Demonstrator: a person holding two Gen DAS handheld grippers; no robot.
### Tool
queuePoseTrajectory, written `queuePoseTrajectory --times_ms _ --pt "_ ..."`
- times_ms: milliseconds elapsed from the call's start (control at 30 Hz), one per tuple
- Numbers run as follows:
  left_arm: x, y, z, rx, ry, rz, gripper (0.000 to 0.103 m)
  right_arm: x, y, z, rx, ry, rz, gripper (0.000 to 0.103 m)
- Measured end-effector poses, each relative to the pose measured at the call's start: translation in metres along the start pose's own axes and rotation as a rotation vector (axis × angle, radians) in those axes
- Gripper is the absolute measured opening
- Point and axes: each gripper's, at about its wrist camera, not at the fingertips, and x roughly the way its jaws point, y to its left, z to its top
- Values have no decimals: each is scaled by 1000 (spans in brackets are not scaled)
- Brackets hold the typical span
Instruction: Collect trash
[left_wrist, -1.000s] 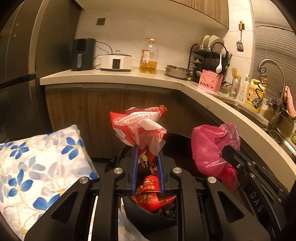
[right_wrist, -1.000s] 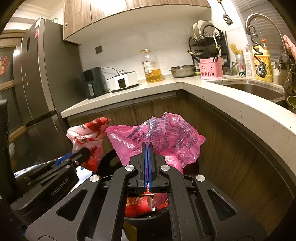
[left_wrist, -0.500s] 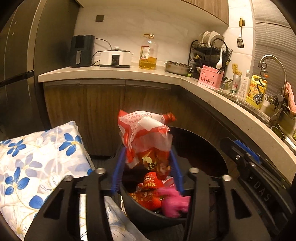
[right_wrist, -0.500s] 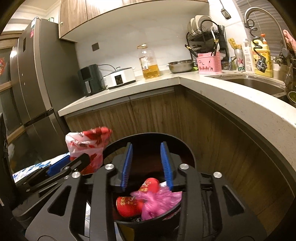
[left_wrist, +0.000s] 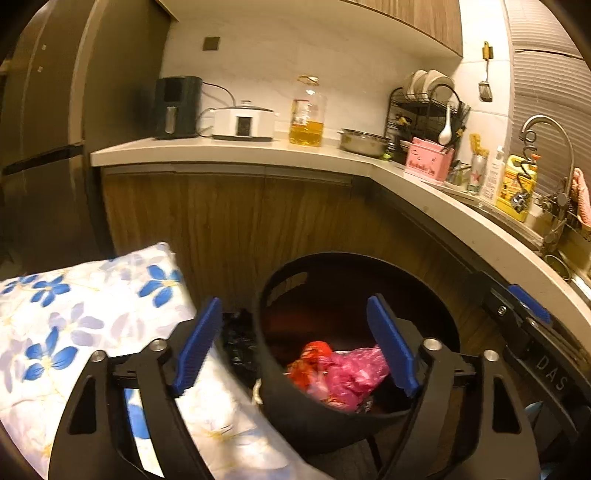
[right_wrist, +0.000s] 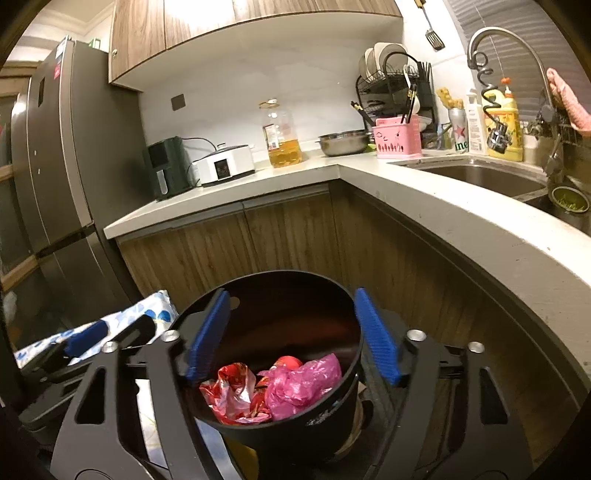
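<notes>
Tongs (left_wrist: 295, 347) (right_wrist: 291, 336) on both hands, just opened wide, hold nothing

Both bags (right_wrist: 280, 387) now in bin (right_wrist: 332, 417), tools' jaws just opened.

bin (right_wrist: 332, 398) on the floor before the cabinets (right_wrist: 229, 243); two bags (right_wrist: 295, 380) inside it; pillow (left_wrist: 74, 332) to its left; counter (right_wrist: 461, 221) behind and to its right.
</notes>
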Motion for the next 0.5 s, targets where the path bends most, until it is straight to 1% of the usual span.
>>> queuePoseTrajectory --times_ms 33,100,200,267,300,367,500 --pt "-5 3 -1 -1 -9 26 86 -2 3 -1 -9 1 -1 77" --pt "-14 9 -4 -3 -19 69 87 -6 10 -4 -28 10 -8 84" --pt "-28 19 -7 -9 -21 130 89 -12 20 -9 -58 21 -8 91" --pt "-41 27 -10 -20 -26 167 91 -19 27 -11 -75 30 -5 94" --pt "-46 30 -11 -24 -28 180 95 -23 30 -12 -81 35 1 96" --pt "-59 36 -14 -36 -42 200 96 -33 38 -15 -100 38 2 98" --pt "-85 47 -23 -49 -42 236 96 -53 52 -21 -136 44 -1 98"
